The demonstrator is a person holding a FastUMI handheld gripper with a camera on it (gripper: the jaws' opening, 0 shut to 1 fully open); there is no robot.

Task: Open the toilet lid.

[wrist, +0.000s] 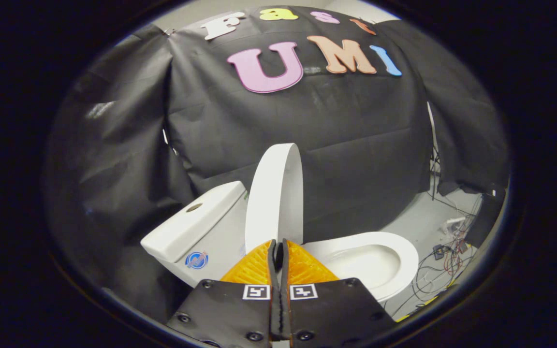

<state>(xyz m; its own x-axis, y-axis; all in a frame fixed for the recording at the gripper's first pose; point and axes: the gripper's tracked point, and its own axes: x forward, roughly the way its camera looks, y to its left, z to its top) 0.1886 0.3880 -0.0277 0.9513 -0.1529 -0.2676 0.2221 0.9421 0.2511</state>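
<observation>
Gripper (279, 249): fingers closed together, pads meeting along a thin seam, nothing clamped between them. Tips positioned just in front of the lower edge of the toilet lid (275, 193); contact between tips and lid not determinable (the fingers hide the spot where they would meet).

Toilet lid: raised, standing close to upright, seen nearly edge-on, leaning back toward the tank (196, 227). Hinge area concealed behind the finger bodies.

Tank: white, to the left of the lid, with a flush button (194, 208) on top and a small round sticker (196, 259) on the front face; sticker detail too small to resolve. Lower portion of the tank cut off by the gripper housing.

Bowl and seat (402, 256): exposed, open, to the right of the fingers; near rim partly hidden by the gripper housing.

Behind the toilet: black cloth booth wall (336, 140), creased and draped.

Floor (421, 220) to the right of the bowl: pale, with a tangle of cables (445, 253) and small devices, individual items not distinguishable.
</observation>
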